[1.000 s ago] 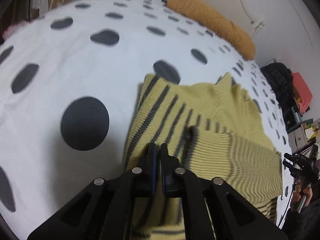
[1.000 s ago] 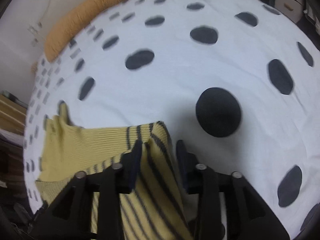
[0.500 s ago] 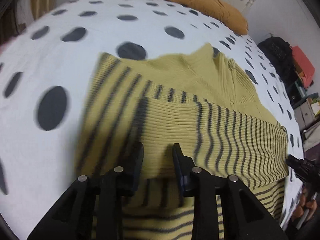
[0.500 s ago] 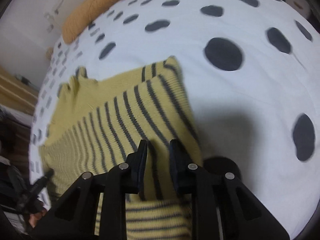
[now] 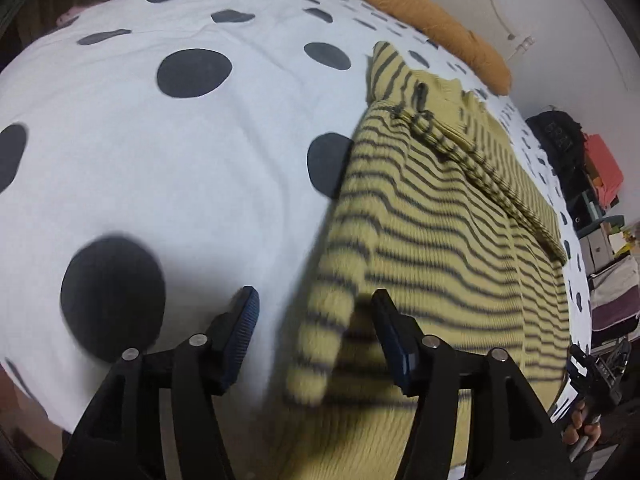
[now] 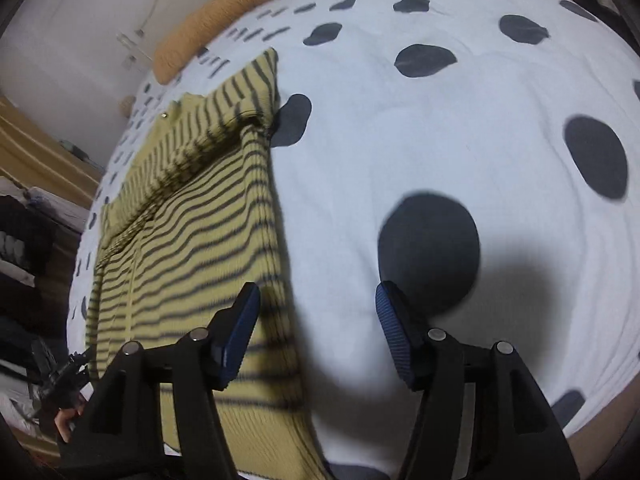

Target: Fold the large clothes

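A yellow sweater with dark stripes (image 5: 440, 232) lies folded into a long band on the white bedspread with dark dots (image 5: 200, 152). My left gripper (image 5: 316, 340) is open and empty, its jaws wide apart above the sweater's near left edge. In the right wrist view the sweater (image 6: 192, 232) lies at the left. My right gripper (image 6: 318, 332) is open and empty, above the sweater's right edge and the bare bedspread (image 6: 440, 140).
An orange bolster pillow (image 5: 440, 28) lies at the head of the bed by the white wall; it also shows in the right wrist view (image 6: 224, 16). Bags and shelves (image 5: 592, 168) stand beside the bed. Wooden furniture (image 6: 36, 160) stands on the other side.
Both grippers opened wide and let go of the sweater, then drew back from it. The folded layer now lies flat on the sweater.
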Tool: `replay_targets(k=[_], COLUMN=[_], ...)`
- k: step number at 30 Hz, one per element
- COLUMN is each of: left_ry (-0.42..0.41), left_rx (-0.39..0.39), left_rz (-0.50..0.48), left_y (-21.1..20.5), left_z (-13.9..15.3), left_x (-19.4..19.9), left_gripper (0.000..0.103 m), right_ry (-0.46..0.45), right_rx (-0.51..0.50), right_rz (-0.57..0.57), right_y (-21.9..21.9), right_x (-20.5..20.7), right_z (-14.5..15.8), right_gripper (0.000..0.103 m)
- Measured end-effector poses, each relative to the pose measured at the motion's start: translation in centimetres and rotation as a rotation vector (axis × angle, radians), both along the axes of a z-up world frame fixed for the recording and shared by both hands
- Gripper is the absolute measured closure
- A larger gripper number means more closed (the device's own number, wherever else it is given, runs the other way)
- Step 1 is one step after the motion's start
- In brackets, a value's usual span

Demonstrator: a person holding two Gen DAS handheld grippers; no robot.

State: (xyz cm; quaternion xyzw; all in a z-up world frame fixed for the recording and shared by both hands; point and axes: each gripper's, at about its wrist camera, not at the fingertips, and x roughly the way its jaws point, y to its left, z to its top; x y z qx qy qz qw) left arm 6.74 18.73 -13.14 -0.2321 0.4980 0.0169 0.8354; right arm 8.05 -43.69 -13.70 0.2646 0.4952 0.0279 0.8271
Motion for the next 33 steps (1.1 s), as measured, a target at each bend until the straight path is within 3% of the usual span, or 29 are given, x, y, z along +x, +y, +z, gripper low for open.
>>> replay_targets(k=[2,11,15,18,21,25,28,30,31,33], left_ry=[-0.027,-0.045,-0.069,-0.102,-0.08,-0.051,-0.053,-0.047,-0.041,-0.036], left_rx=[-0.017,0.23,0.204,0.124,0.059,-0.011,0.026,0.048,0.064,0.086], left_rz=[-0.024,-0.149,-0.161,-0.143,-0.132,-0.14,-0.182,-0.209,-0.215,-0.216], left_y=[-0.9,-6.0,-5.8,-4.5,-2.7,-1.6,-2.6,-3.2,-3.4,-3.6], left_z=[0.1,-0.1,0.1,1.1,0.9,-0.4,-0.4,-0.5,-0.6,-0.6], left_x=[-1.3,-4.7,-5.6,-3.7,1.0,6.0,6.7,5.5,5.0,3.2], left_gripper=[0.019,0.018,0.022,0.025,0.023,0.021,0.021,0.029,0.033,0.05], right_ry=[-0.017,-0.09,-0.124,-0.159,-0.183,-0.125,-0.088,-0.091,-0.094,-0.094], right_rx=[0.011,-0.06,-0.02,-0.027,-0.05,0.091,0.123,0.112,0.113,0.123], right_rz=[0.029,0.169,0.248,0.25,0.193,0.171,0.184,0.201,0.219,0.241], right_y=[0.7,4.7,6.3,6.0,3.8,1.4,2.0,2.9,3.3,3.9], right_x=[-1.8,-7.2,-8.6,-7.8,-3.9,2.5,4.9,4.4,3.9,2.4], right_z=[0.1,-1.2,-1.6,-0.7,0.4,-0.4,-0.9,-0.7,-0.7,-0.8], right_gripper=[0.03,0.029,0.028,0.032,0.032,0.032,0.032,0.034,0.042,0.057])
